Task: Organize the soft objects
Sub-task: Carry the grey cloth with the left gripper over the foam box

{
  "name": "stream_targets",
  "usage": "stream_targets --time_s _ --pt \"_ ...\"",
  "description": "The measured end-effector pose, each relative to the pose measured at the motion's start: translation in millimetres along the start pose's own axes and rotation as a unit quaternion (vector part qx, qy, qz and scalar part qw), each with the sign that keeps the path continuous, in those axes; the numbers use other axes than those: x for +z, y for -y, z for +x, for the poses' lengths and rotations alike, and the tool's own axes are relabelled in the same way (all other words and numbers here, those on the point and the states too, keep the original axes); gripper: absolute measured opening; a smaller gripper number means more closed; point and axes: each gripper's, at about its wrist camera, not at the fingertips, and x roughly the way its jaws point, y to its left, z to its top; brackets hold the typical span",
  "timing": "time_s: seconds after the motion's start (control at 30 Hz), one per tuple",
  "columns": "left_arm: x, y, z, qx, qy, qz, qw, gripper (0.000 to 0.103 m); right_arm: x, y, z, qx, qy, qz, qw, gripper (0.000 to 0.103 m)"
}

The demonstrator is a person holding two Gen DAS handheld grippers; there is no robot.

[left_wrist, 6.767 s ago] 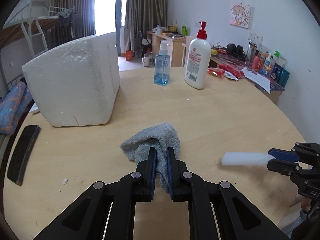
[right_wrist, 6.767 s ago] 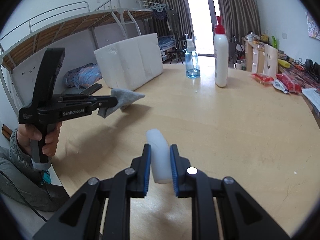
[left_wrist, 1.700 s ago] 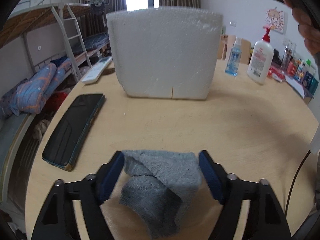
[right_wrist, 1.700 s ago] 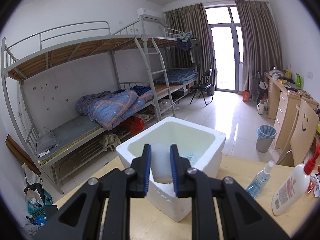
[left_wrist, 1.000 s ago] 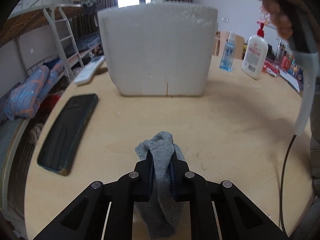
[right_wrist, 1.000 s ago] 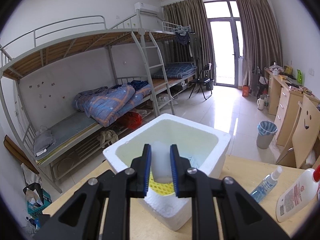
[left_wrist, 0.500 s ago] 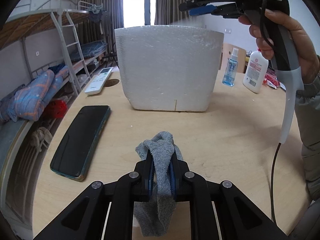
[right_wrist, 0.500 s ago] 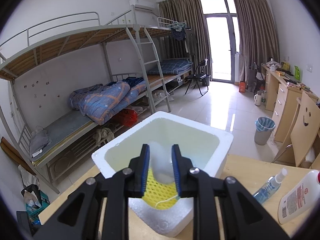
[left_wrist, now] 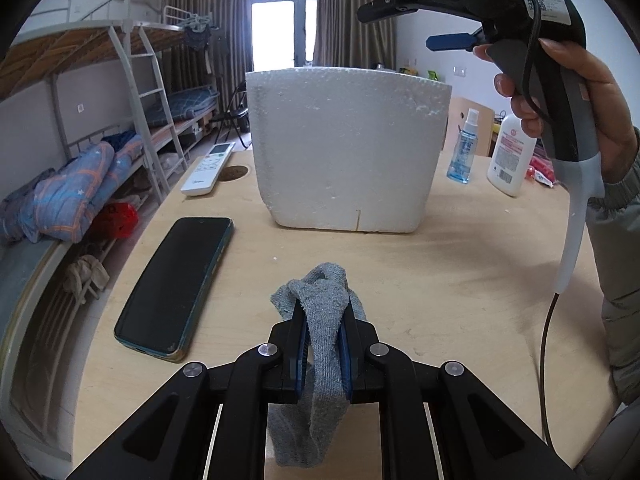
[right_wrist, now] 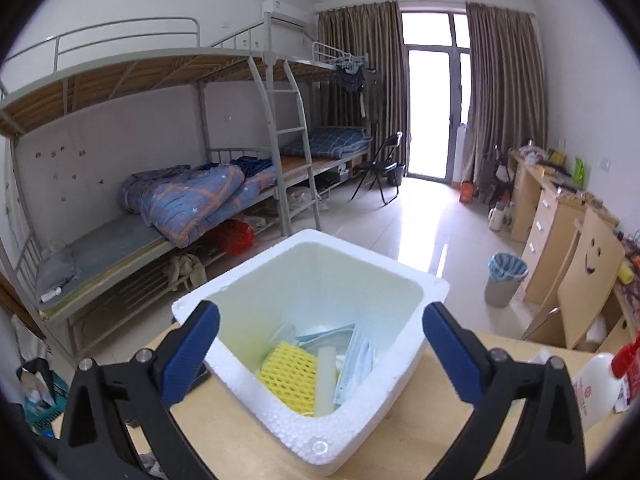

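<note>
My left gripper is shut on a grey cloth and holds it just above the wooden table, in front of the white foam box. My right gripper is open and empty above the open top of the foam box; it also shows in the left wrist view, held high. Inside the box lie a white foam strip, a yellow foam net and pale blue packets.
A black phone lies on the table left of the cloth. A white remote lies by the box's left side. A blue spray bottle and a white pump bottle stand at the right. The table edge runs along the left.
My right gripper has opened and the white foam strip has dropped into the box. My left gripper, which shut on the grey cloth about a second ago, still holds it.
</note>
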Motion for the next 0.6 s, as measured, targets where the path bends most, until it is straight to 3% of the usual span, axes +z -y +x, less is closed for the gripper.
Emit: stream_targets --time_s 0.6 --pt "21 6 -24 0.018 0.041 -0.008 0.999 0.014 -7 -3 -39 0.006 0.02 -0.011 1.0 0.102"
